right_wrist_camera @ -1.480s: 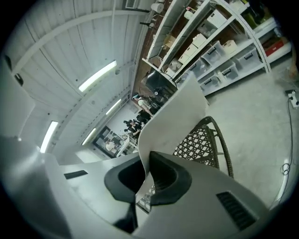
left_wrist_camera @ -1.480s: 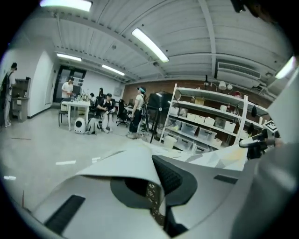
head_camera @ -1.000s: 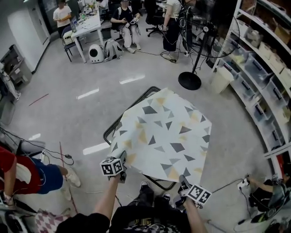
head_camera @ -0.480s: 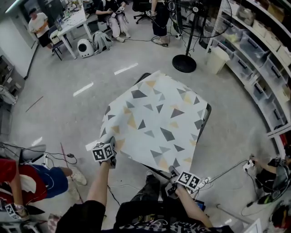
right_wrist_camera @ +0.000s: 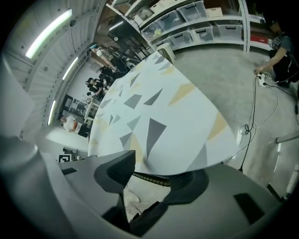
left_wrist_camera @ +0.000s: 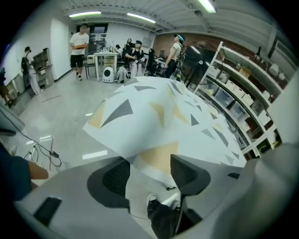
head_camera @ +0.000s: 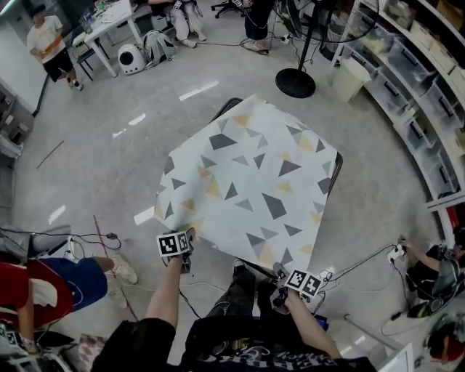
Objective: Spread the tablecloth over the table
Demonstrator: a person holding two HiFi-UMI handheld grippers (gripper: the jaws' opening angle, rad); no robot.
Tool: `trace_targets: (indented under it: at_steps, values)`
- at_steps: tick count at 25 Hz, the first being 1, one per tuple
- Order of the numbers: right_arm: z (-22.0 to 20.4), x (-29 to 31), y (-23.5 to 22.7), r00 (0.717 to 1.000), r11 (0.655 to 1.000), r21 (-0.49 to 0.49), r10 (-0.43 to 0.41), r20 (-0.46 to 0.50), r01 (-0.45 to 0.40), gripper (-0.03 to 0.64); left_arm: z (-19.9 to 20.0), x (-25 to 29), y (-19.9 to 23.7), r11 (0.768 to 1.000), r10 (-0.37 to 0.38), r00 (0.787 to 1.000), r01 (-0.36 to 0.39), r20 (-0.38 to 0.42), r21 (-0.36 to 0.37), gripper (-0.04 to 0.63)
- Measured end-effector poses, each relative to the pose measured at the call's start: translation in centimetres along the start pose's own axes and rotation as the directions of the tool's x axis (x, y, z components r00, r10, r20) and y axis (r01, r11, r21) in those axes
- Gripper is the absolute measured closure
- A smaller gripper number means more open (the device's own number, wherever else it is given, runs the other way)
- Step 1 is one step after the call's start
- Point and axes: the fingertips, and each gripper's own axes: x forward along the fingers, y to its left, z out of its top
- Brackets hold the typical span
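Observation:
The tablecloth point(head_camera: 247, 174), white with grey and yellow triangles, lies over the table, whose black frame point(head_camera: 335, 176) shows at the right edge. My left gripper point(head_camera: 189, 237) is at the cloth's near left corner. Its jaws are opening, and in the left gripper view point(left_wrist_camera: 150, 175) the cloth's hanging corner point(left_wrist_camera: 156, 156) sits loose between the pads. My right gripper point(head_camera: 282, 275) is at the near right corner. Its jaws are opening too; in the right gripper view point(right_wrist_camera: 154, 178) the cloth's edge point(right_wrist_camera: 187, 154) hangs just above the spread jaws, untouched by the pads.
A fan stand with a round black base point(head_camera: 295, 82) stands beyond the table. Shelves with bins point(head_camera: 425, 69) run along the right. Cables point(head_camera: 363, 260) trail on the floor at the near right. People are at the left point(head_camera: 43, 280), the right point(head_camera: 436, 276) and the far white table point(head_camera: 109, 18).
Both grippers have come down with the cloth's near corners. The cloth has settled lower and flatter over the table.

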Motion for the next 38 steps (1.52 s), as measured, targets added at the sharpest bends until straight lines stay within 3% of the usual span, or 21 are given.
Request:
trace_targets:
  at_steps: [2,5,10,14,22,29,38]
  values:
    - [-0.3,-0.8,-0.7,1.000,1.000,0.004,-0.022,0.002,0.022,0.379,-0.6,-0.8,0.9,0.998,0.015,0.999,-0.013,0.031,-0.053,0.327]
    - [0.4,-2.5,-1.3,0.999,0.999,-0.016,-0.033,0.032,0.033,0.373,-1.3,-2.2,1.2,0.997,0.009,0.997,-0.003,0.071,-0.079,0.327]
    - [2.9,-5.4,-1.5,0.993,0.996,-0.080,-0.034,0.109,0.042,0.388,-1.3,-4.0,-0.5,1.000,-0.026,0.995,0.025,0.095,0.017,0.327]
    - [5.3,-7.8,-1.2,0.983,0.995,-0.101,-0.005,0.184,0.024,0.394,-0.2,-4.9,-4.4,0.992,-0.092,0.986,0.078,0.137,0.099,0.327]
    - [10.3,-12.6,3.3,0.950,0.952,-0.289,0.180,0.254,-0.103,0.416,1.5,-8.6,-15.9,0.938,-0.270,0.939,0.206,0.212,0.280,0.334]
    - [11.4,-17.3,7.9,0.915,0.832,-0.506,0.361,0.181,-0.228,0.428,2.0,-15.3,-27.2,0.848,-0.436,0.851,0.278,0.295,0.452,0.353]
    - [10.4,-25.0,12.3,0.817,0.624,-0.684,0.572,0.071,-0.378,0.442,-0.7,-24.0,-39.3,0.728,-0.608,0.721,0.338,0.333,0.597,0.382]
